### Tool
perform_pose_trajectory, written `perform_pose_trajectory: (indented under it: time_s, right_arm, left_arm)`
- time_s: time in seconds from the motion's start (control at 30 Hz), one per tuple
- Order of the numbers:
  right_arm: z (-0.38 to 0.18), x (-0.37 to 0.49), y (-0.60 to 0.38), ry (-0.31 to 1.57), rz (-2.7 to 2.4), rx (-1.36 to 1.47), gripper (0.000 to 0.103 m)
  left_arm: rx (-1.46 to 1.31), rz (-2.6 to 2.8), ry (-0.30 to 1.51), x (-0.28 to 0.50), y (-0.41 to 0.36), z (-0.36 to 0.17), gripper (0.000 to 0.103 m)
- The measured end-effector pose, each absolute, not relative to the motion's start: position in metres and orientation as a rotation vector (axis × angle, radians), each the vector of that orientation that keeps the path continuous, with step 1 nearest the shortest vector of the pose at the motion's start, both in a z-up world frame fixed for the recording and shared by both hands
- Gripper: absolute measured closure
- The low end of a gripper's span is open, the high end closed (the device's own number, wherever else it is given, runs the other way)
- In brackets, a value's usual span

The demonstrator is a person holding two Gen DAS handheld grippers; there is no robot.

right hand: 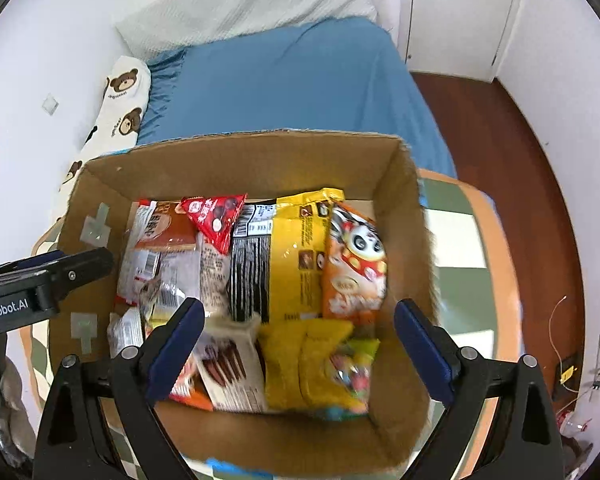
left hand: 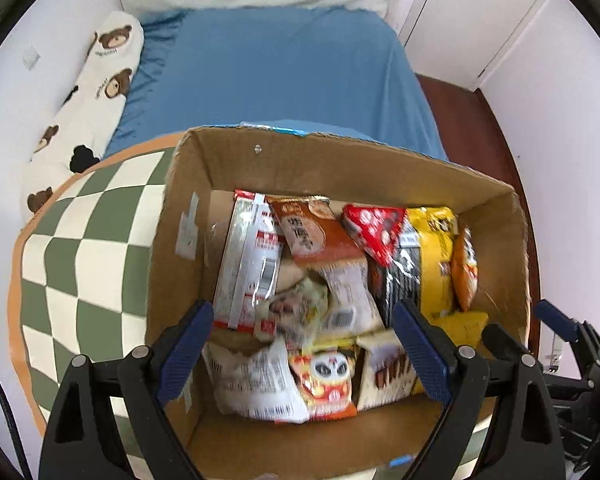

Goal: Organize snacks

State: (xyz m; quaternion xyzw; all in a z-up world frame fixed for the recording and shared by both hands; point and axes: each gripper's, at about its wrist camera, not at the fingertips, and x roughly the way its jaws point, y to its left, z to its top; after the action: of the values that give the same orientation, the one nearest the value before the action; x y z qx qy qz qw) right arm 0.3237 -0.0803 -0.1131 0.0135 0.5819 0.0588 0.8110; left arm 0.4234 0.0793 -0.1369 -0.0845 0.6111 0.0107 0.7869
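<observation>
An open cardboard box (left hand: 496,208) (right hand: 236,160) holds several snack packets: a red triangular pack (left hand: 374,228) (right hand: 216,216), a big yellow bag (left hand: 434,256) (right hand: 296,256), a brown pack (left hand: 312,228), an orange panda pack (right hand: 354,260) and a white chocolate-stick pack (right hand: 228,372). My left gripper (left hand: 304,348) is open and empty above the box's left half. My right gripper (right hand: 298,348) is open and empty above the box's right half. Part of the left gripper (right hand: 40,276) shows at the left of the right wrist view, and part of the right gripper (left hand: 572,332) at the right of the left wrist view.
The box sits on a green-and-cream checkered cushion (left hand: 84,248) (right hand: 460,240) at the end of a blue-sheeted bed (left hand: 276,68) (right hand: 292,80). A bear-print bolster (left hand: 92,92) lies along the wall. Wooden floor (right hand: 540,160) is to the right.
</observation>
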Motion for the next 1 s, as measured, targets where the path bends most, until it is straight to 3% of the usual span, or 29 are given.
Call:
perform_pose_trajectory:
  time_s: [1.0]
  right_arm:
    - [0.074,0.065,-0.104,0.867,0.078,0.028,0.001]
  left_arm:
    - [-0.084,0.017,0.935,0.178,0.039,0.013,0.011]
